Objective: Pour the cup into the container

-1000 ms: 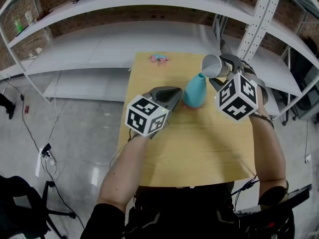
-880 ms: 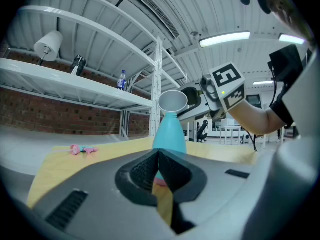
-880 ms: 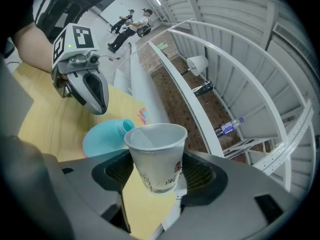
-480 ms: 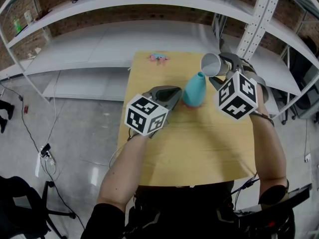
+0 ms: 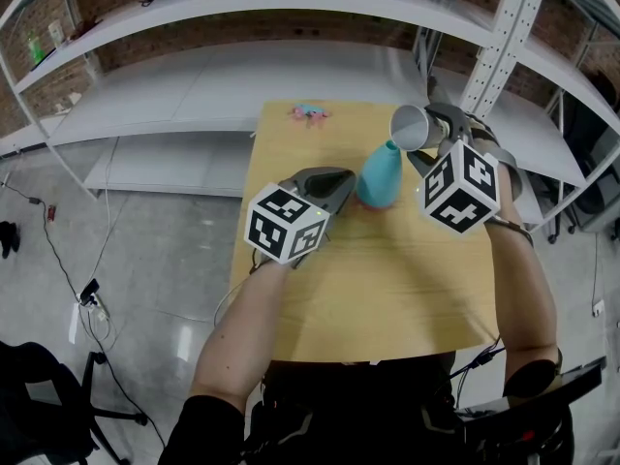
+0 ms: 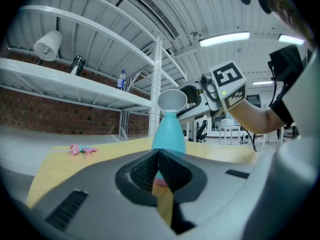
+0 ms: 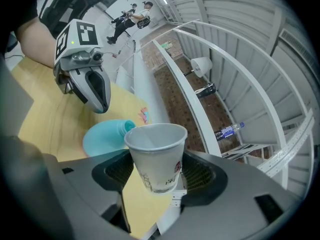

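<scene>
The right gripper [image 7: 160,173] has its jaws closed on the lower wall of the white paper cup [image 7: 156,151], one pad on each side; the cup is tipped over, its mouth facing the person's left and its rim just above the narrow neck of the teal container [image 7: 102,134]; no contents can be made out inside the cup or falling from it. The left gripper [image 6: 159,157] has its jaws pressed together with nothing between them; it hovers low near the container's foot, on the left side, apart from it.

This looks like the pouring step itself, cup already tilted at the opening; the next move likely calls for more tilt while the rim is kept lined up over that small neck, since a slight drift would spill onto the desk [image 5: 387,289]. The container stands upright near the far right part of the desk, unheld; a knock from the cup rim could tip it.

A small pink thing [image 5: 310,113] lies at the desk's far edge, well apart; white shelves [image 5: 291,71] run behind; nothing stands between cup and container.
</scene>
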A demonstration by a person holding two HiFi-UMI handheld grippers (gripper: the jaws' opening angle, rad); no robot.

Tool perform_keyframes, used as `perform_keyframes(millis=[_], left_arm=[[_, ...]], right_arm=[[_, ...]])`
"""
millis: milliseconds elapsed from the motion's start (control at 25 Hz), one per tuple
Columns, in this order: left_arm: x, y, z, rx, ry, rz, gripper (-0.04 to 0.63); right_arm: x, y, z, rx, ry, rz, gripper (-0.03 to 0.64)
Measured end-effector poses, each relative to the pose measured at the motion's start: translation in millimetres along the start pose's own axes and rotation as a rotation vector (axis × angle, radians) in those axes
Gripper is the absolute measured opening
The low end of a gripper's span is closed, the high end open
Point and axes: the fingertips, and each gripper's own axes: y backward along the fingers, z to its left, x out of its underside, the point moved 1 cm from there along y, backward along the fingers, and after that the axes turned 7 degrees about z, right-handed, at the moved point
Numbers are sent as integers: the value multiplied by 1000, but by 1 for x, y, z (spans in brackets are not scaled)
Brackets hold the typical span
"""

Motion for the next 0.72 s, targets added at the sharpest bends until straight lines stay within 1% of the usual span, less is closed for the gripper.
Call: perform_keyframes(millis=[360, 720], left_arm=[[0, 0, 0, 0, 1, 0, 2], [0, 1, 1, 0, 2, 1, 2]], right_arm=[[0, 0, -3, 18, 15, 5, 308], [-2, -1, -3, 18, 26, 11, 308]])
